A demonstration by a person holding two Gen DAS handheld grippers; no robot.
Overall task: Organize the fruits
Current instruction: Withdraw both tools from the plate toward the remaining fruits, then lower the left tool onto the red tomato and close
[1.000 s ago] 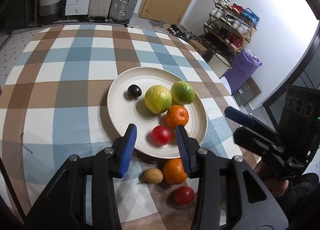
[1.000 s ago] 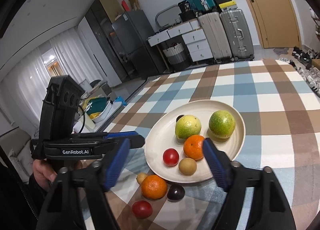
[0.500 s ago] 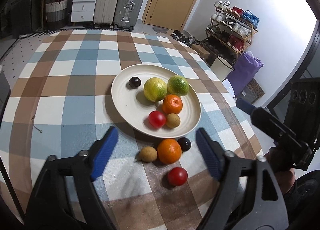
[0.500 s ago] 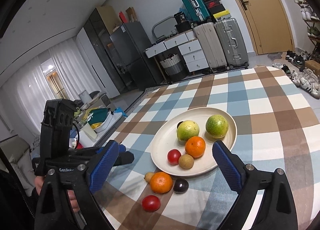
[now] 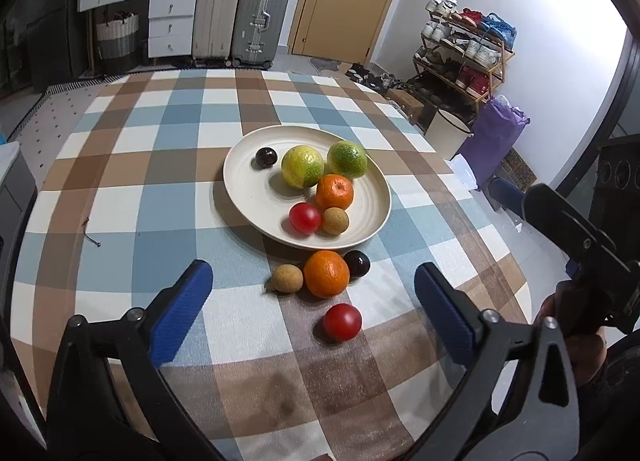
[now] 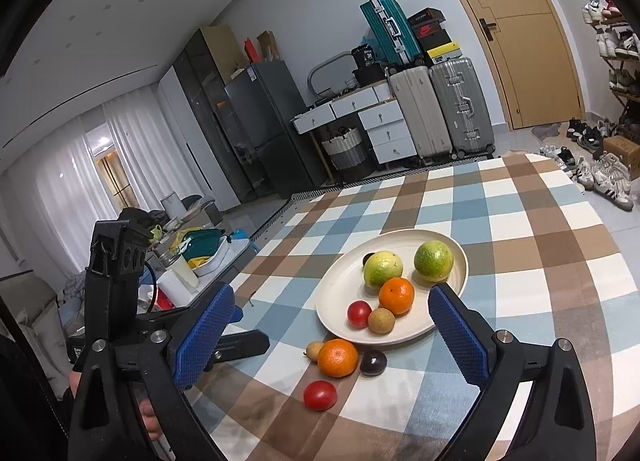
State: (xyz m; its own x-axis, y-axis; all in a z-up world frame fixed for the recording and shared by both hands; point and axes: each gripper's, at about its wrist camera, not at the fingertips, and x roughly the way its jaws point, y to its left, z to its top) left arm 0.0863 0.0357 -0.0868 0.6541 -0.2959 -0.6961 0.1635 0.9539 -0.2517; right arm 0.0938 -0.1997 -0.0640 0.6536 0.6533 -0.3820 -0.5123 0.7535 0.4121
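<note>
A cream plate (image 5: 248, 197) (image 6: 332, 301) on the checked tablecloth holds two green-yellow citrus fruits, an orange, a red tomato, a tan longan and a dark plum. In front of the plate lie a loose orange (image 5: 326, 273) (image 6: 338, 357), a longan (image 5: 286, 279) (image 6: 314, 351), a dark plum (image 5: 357, 263) (image 6: 373, 362) and a red tomato (image 5: 342, 321) (image 6: 320, 395). My left gripper (image 5: 312, 317) is open and empty, above the loose fruit. My right gripper (image 6: 332, 341) is open and empty, held back from the fruit; it also shows at the right of the left wrist view (image 5: 560, 229).
The table's near edge curves close below the loose fruit. Suitcases (image 5: 240, 17), drawers and a door stand beyond the far side. A shoe rack (image 5: 464, 45) and a purple bag (image 5: 494, 137) stand to the right. A side counter with dishes (image 6: 192, 257) lies left.
My left gripper has opened wide and both grippers have pulled back and up from the plate. A longan now lies on the plate and a dark plum beside the loose orange.
</note>
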